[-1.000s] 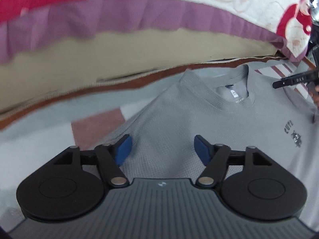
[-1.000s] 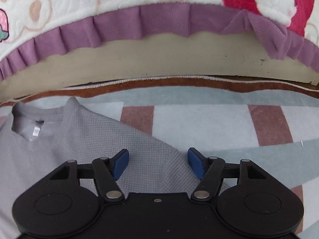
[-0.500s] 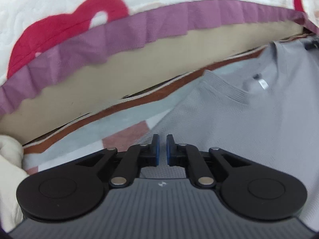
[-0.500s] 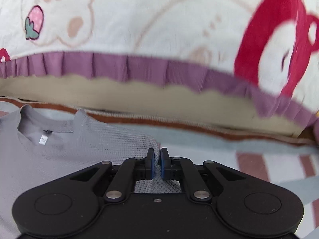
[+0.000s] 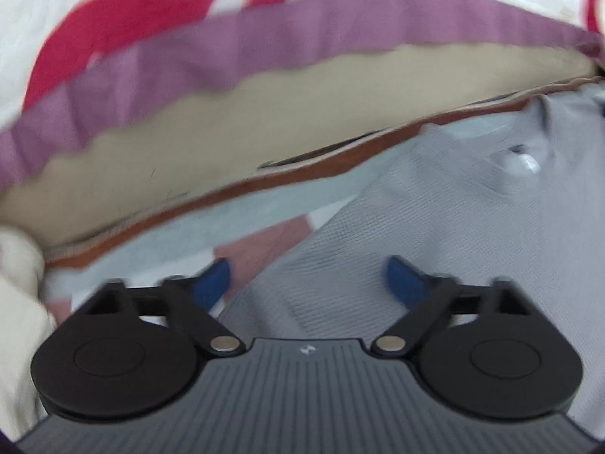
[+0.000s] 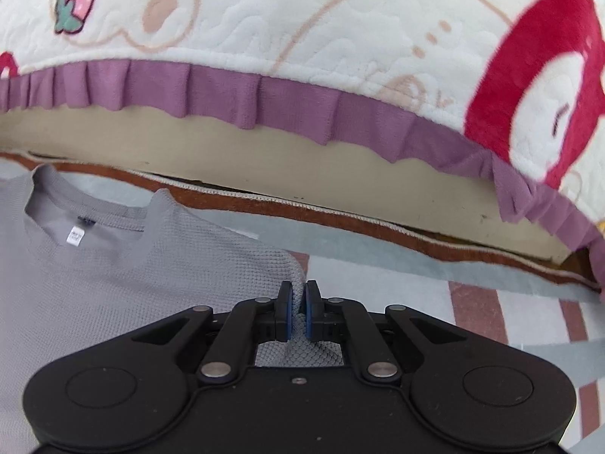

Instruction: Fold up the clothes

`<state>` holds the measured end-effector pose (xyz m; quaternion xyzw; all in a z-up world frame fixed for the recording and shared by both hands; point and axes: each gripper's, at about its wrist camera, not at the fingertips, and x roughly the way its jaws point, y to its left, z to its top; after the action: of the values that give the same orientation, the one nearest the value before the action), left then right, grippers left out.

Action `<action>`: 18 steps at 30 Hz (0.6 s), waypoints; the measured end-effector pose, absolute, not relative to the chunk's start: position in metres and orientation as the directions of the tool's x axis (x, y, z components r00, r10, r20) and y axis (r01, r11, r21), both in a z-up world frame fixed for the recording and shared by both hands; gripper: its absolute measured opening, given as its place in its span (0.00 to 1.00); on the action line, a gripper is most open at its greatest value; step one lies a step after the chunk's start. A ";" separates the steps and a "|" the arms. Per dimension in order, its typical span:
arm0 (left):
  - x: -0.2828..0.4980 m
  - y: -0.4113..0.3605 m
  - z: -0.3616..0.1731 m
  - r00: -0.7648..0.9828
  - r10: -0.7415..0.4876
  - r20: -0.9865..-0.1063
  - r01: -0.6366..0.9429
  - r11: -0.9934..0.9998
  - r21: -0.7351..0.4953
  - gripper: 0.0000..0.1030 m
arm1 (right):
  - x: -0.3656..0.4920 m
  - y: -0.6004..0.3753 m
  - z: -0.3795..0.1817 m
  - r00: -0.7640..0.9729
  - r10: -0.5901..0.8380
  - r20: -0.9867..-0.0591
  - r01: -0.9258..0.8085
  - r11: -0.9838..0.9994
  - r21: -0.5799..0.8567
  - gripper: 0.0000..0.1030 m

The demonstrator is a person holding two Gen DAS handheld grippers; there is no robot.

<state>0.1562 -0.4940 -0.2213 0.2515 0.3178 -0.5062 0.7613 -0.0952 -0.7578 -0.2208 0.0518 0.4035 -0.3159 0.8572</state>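
A grey waffle-knit shirt (image 5: pixel 446 234) lies flat on a striped rug, neck towards the bed. In the left wrist view my left gripper (image 5: pixel 306 276) hovers over the shirt's shoulder edge; its jaws are opening wide and the blue pads press on nothing, with cloth lying below the gap. In the right wrist view the same shirt (image 6: pixel 113 272) shows its collar and white label at the left. My right gripper (image 6: pixel 298 302) is shut on the shirt's other shoulder, a pinch of grey fabric bunched between the pads.
A bed edge with a white cartoon blanket (image 6: pixel 302 19) and purple ruffle (image 6: pixel 264 102) runs across the top of both views. The striped rug (image 6: pixel 472 302) stretches right of the shirt. A cream cloth bundle (image 5: pixel 19 295) sits at the left.
Both grippers closed on the shirt's shoulders half a second ago. The left has since sprung open and let go of the cloth; the right stays pinched on its shoulder.
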 end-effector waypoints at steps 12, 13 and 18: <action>0.140 -0.497 -0.167 0.479 -0.718 -0.505 0.878 0.397 0.269 0.04 | -0.079 -0.749 -0.195 0.469 -0.619 -0.630 0.640 0.730 -0.241 0.07; 0.144 -0.501 -0.165 0.487 -0.714 -0.503 0.873 0.414 0.258 0.04 | -0.077 -0.749 -0.192 0.465 -0.635 -0.617 0.654 0.716 -0.244 0.07; 0.156 -0.524 -0.203 0.481 -0.590 -0.648 0.871 0.404 0.279 0.17 | -0.067 -0.753 -0.215 0.315 -0.695 -0.646 0.659 0.650 -0.378 0.41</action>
<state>0.1563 -0.5235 -0.2032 0.3036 0.2316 -0.4539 0.8051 -0.0665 -0.7535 -0.2146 -0.0221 0.4099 -0.4179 0.8105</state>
